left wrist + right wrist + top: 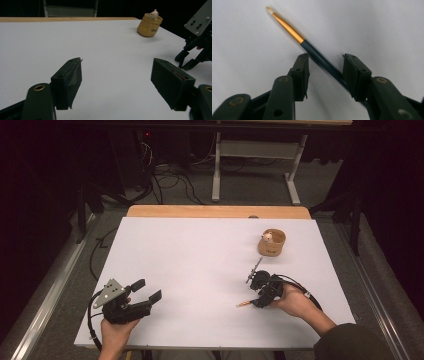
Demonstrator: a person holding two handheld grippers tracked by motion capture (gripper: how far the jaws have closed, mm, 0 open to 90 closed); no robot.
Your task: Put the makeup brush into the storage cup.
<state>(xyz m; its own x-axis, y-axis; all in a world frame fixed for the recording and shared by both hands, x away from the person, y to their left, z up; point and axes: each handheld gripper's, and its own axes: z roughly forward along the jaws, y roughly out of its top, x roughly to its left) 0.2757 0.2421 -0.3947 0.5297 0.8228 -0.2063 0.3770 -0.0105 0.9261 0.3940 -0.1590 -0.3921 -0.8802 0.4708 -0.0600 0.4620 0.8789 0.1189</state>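
A dark room with cables on the floor surrounds the white worktop (200, 270). On it, near the right claw (325, 72), lies a slim paintbrush (317, 56) with a dark handle, gold ferrule and pale tip. It lies flat and slants across the gap between the half-closed jaws, which straddle the handle without visibly pinching it. The left claw (116, 82) rests apart, jaws wide and empty. A yellow cup (272, 243) with a small figure inside stands beyond the brush. The risk, as I judge it: since the handle crosses the gap at an angle, closing pads may roll or pivot it, so it skids out or gets caught only near one edge.
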